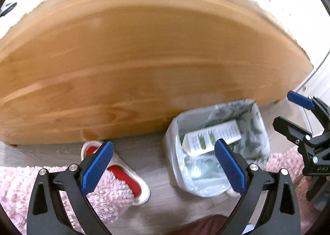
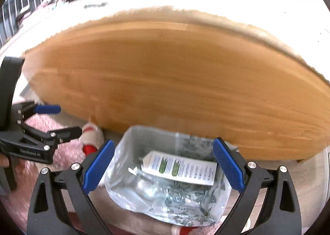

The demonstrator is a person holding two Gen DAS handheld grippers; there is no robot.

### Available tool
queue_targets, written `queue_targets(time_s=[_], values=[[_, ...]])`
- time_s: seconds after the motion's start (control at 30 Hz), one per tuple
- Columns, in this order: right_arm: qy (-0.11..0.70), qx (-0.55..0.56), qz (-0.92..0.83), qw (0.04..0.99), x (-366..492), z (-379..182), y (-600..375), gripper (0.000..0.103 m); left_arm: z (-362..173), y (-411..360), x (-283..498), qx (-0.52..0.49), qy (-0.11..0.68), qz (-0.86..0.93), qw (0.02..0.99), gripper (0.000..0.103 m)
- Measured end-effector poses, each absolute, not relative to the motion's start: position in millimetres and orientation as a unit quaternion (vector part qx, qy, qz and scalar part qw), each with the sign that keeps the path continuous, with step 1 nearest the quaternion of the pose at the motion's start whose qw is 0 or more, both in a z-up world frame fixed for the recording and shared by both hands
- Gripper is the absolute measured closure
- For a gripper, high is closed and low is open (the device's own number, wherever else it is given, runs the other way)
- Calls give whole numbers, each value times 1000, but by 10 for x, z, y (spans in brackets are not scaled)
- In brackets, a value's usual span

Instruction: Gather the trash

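both tongs (image 1: 163, 164) (image 2: 164, 165) spread, empty, above lined bin (image 2: 165, 200) beside slipper (image 1: 123, 177), wooden panel (image 1: 144, 65) behind

Bin (image 2: 132, 142) mouth open above; wooden panel (image 2: 185, 82) blocks behind.

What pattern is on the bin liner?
Grey-green leafy print on the clear bin liner; right wrist view shows it best.

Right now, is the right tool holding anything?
No, the right tool is open with nothing between its blue pads, and the white carton lies in the lined bin below it.
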State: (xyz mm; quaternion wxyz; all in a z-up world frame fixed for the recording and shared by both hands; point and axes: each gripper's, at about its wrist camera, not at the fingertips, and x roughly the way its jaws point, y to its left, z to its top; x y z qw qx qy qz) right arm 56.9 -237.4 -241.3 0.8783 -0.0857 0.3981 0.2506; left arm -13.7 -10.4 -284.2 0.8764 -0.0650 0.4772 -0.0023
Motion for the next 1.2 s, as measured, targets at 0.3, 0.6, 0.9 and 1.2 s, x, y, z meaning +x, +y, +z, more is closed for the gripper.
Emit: queue_targets(time_s=[0.3,0.6,0.9,1.2], values=[[339,-29,225,913,454,-2017,-2577,11,-2305,-53,-259,-73,386,11,919,8],[268,31,193,943,465,-1697,-2830,11,-1646,31,-449,-62,265,25,962,8],[196,54,183,962,379,-1336,-2911,11,-1497,-37,-424,-57,220,10,974,8],[197,41,184,962,447,-1379,-2819,11,-1605,-46,-324,-57,237,0,970,8]])
